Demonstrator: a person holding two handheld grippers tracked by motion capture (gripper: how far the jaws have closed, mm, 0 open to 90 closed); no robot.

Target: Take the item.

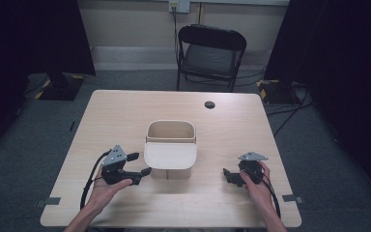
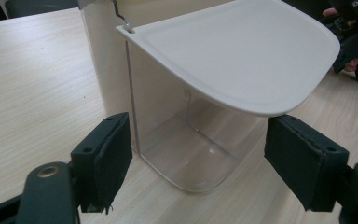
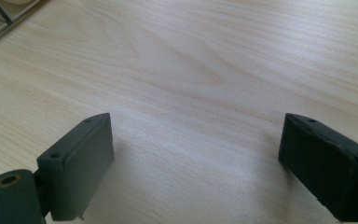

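Observation:
A tall clear bin (image 1: 170, 133) stands at the middle of the wooden table (image 1: 125, 111), its cream hinged lid (image 1: 170, 155) swung out flat toward me. My left gripper (image 1: 141, 164) lies in the left hand just left of the lid, pointing at the bin. In the left gripper view the jaws (image 2: 198, 154) stand wide apart before the clear wall (image 2: 186, 149), under the lid (image 2: 242, 51), touching neither. My right gripper (image 1: 228, 177) rests to the right of the bin, its jaws (image 3: 196, 154) open over bare wood (image 3: 191, 70).
A black folding chair (image 1: 211, 50) stands behind the table's far edge. A dark cable hole (image 1: 209, 104) sits near the far side of the tabletop. Black curtains hang at both sides. The right hand and its gripper (image 2: 354, 32) appear beyond the lid.

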